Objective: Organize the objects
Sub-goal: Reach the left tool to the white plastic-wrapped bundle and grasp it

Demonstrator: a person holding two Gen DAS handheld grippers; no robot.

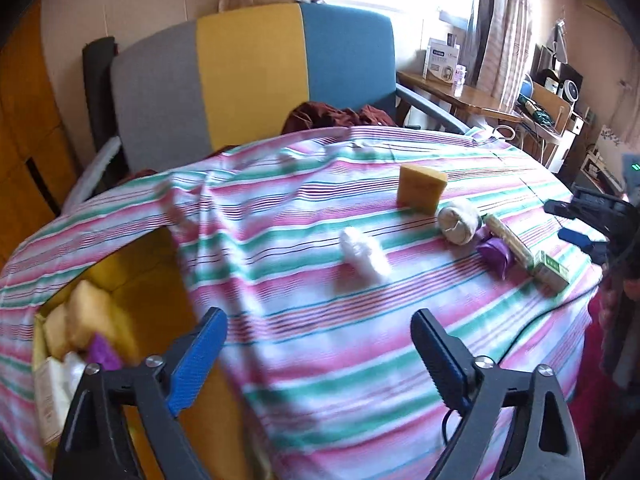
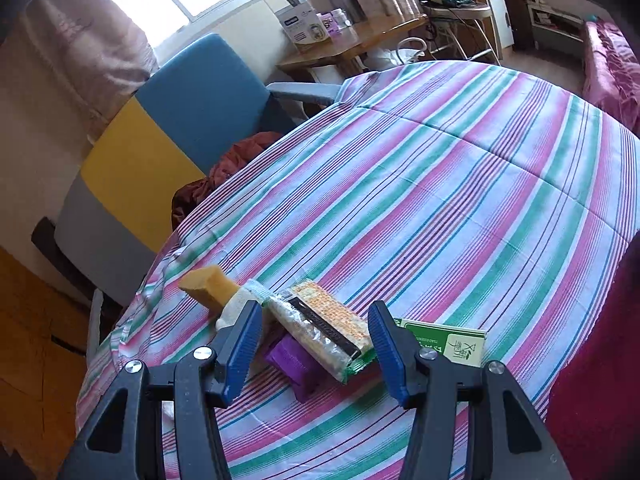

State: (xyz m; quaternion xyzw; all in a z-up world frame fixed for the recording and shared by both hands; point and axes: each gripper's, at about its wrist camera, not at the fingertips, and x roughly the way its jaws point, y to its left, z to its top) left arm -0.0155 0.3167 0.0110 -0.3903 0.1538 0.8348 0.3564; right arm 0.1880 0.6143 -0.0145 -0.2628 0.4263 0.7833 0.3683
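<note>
On the striped cloth (image 1: 320, 352) lie a yellow sponge (image 1: 421, 187), a beige sock ball (image 1: 459, 222), a white crumpled bag (image 1: 364, 255), a purple roll (image 1: 496, 255), a long cracker pack (image 1: 510, 241) and a green-white box (image 1: 554, 270). My left gripper (image 1: 318, 356) is open and empty above the cloth, near a yellow box (image 1: 132, 288) holding sorted items. My right gripper (image 2: 314, 346) is open, its jaws on either side of the cracker pack (image 2: 324, 326), over the purple roll (image 2: 290, 360), with the sponge (image 2: 212, 286) and green box (image 2: 448, 342) beside.
A grey, yellow and blue chair (image 1: 248, 76) stands behind the table with a dark red cloth (image 1: 336, 116) on its seat. A wooden desk (image 1: 452, 94) with boxes is at the back right. The right gripper's body (image 1: 592, 216) shows at the left view's right edge.
</note>
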